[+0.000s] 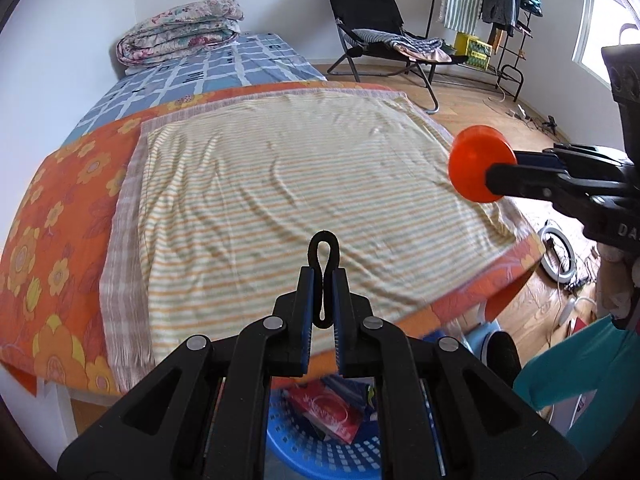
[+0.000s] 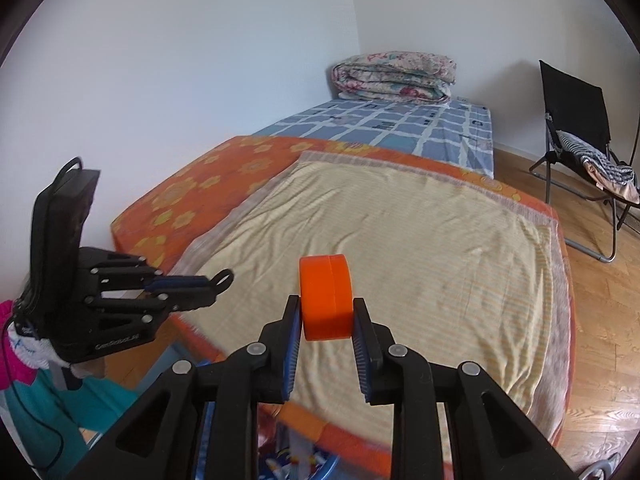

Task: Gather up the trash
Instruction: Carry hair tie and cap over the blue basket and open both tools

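Note:
My left gripper [image 1: 324,276] is shut on a thin black loop-shaped piece [image 1: 323,254] and hangs over the near edge of the bed, above a blue perforated basket [image 1: 316,456] holding a red packet [image 1: 332,412]. My right gripper [image 2: 326,312] is shut on a round orange puck-like object [image 2: 326,296], held above the striped cloth. From the left wrist view the orange object [image 1: 478,164] and right gripper [image 1: 500,178] show at the right. From the right wrist view the left gripper [image 2: 218,284] shows at the left with the black loop [image 2: 224,279].
The bed has a striped cloth [image 1: 300,184] over an orange flowered sheet [image 1: 60,220] and a folded quilt [image 1: 180,32] at the far end. A black folding chair [image 1: 376,32] and clothes rack [image 1: 496,8] stand beyond. Cables and a ring light [image 1: 560,252] lie on the wooden floor.

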`<state>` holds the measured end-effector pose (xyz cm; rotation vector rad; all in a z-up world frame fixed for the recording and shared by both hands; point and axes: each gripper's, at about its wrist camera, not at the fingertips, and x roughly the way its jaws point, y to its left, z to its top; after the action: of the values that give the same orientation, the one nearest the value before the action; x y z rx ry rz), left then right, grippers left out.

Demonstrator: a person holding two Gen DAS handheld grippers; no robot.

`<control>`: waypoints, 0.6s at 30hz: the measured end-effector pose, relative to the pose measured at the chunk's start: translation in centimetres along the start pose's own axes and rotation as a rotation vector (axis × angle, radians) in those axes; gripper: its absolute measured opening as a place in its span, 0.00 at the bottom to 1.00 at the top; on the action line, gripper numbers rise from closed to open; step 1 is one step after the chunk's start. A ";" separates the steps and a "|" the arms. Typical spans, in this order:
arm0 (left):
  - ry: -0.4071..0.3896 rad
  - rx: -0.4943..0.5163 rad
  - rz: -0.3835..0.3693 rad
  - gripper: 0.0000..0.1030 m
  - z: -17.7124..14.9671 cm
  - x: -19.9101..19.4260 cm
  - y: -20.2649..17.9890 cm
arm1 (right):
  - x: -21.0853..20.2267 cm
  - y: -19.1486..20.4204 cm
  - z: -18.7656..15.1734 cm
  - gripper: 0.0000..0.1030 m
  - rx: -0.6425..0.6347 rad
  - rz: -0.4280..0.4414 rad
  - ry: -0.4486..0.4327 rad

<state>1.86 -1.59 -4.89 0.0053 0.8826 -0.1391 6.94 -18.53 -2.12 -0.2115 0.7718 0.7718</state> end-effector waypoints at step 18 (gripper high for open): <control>0.099 -0.003 -0.015 0.07 -6.7 0.6 -0.8 | 0.8 4.4 -7.7 0.23 -0.020 0.082 0.106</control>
<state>-2.99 -2.05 -9.54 0.0033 0.9822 -0.1522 -0.03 -18.34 -7.71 -0.2418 0.8774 0.8517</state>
